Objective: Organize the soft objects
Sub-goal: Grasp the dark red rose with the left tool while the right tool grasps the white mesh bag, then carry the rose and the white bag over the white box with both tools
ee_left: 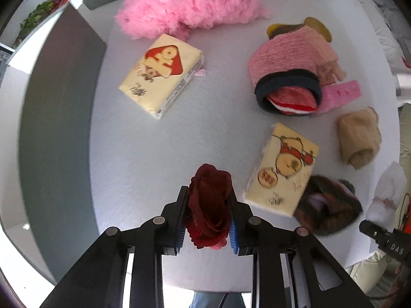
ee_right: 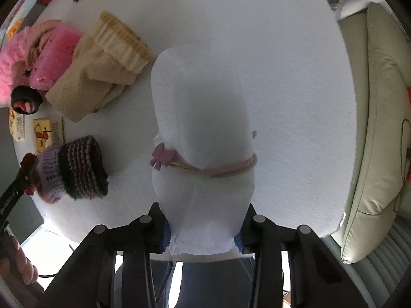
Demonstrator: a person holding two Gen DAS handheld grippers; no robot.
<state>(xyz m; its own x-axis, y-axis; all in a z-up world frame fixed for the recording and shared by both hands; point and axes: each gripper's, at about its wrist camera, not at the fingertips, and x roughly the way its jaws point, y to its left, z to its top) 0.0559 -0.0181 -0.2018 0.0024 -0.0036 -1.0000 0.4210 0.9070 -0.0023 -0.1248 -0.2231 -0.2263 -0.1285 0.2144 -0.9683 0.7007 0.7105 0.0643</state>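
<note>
My left gripper point(ee_left: 208, 200) is shut on a dark red fabric rose point(ee_left: 209, 205), held above the white round table point(ee_left: 179, 133). My right gripper point(ee_right: 203, 225) is shut on a white gauze pouch point(ee_right: 200, 118) tied with a pink cord point(ee_right: 231, 170); the pouch hides its fingertips. The pouch also shows at the right edge of the left wrist view point(ee_left: 388, 195). The left gripper with the rose shows at the left edge of the right wrist view point(ee_right: 25, 172).
On the table: a fluffy pink item point(ee_left: 190, 2), two tissue packs point(ee_left: 161, 74) point(ee_left: 282, 169), a pink knit roll with a dark cuff point(ee_left: 287, 77), a pink sponge point(ee_left: 341, 92), a beige rolled cloth point(ee_right: 97, 77), a striped knit piece point(ee_right: 77, 169). A cream sofa point(ee_right: 380, 128) is right.
</note>
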